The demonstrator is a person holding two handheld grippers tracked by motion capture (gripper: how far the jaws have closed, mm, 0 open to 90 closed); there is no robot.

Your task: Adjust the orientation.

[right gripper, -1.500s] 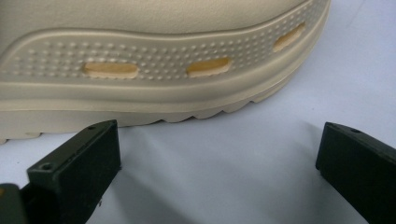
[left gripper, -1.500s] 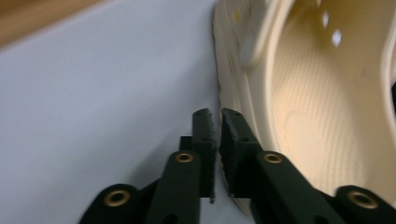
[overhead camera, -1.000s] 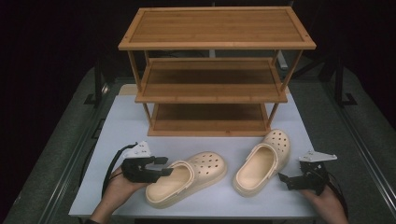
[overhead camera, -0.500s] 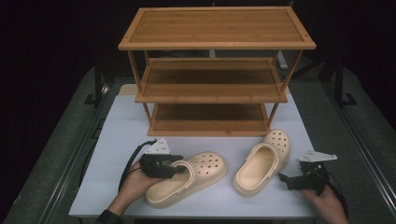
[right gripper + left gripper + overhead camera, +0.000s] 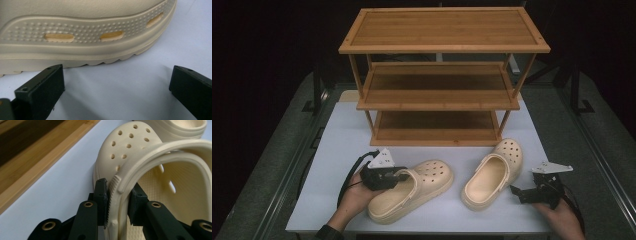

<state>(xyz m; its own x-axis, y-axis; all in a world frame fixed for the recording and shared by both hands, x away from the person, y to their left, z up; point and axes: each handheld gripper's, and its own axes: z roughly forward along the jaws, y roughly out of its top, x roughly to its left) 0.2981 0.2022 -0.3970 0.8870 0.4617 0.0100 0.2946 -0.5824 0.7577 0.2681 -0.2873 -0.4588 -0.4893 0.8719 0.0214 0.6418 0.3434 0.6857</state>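
Left gripper point(image 5: 398, 176) jaws just closing, clamped on heel rim of left cream foam clog point(image 5: 412, 196) before three-tier bamboo rack point(image 5: 442, 75); right gripper point(image 5: 519, 192) jaws apart beside right cream foam clog point(image 5: 492, 172).

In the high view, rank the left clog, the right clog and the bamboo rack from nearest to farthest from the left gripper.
1. Left clog: its rim sits between the jaws of the left gripper.
2. Right clog: to the right, across the mat.
3. Bamboo rack: behind both clogs.
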